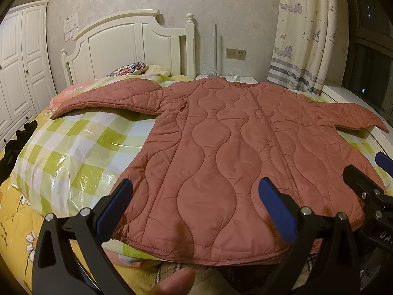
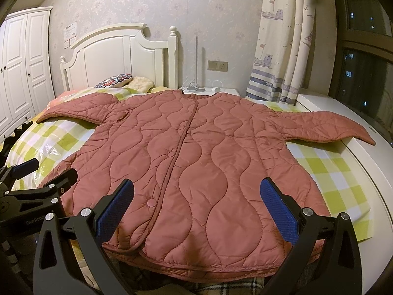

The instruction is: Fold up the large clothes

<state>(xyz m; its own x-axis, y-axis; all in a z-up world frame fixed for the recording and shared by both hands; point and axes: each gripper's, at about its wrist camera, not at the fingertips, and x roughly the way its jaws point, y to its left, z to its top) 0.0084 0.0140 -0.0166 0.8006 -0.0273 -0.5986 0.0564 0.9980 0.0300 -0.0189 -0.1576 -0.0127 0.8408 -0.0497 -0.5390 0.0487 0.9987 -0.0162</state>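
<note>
Left gripper (image 1: 195, 198), right gripper (image 2: 196, 198) both spread wide, holding nothing, poised above near hem, likely pre-grasp. Quilted pink jacket (image 2: 186, 162) flat on bed (image 2: 326, 172), front up, sleeves splayed, ready for folding. Far: headboard (image 2: 118, 56). Collar hard to make out; right cuff overhangs bed edge.

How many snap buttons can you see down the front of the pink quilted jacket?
2 on the pink quilted jacket: one snap button mid-placket, another snap button nearer the hem. Others may be hidden higher up in the folds.
</note>
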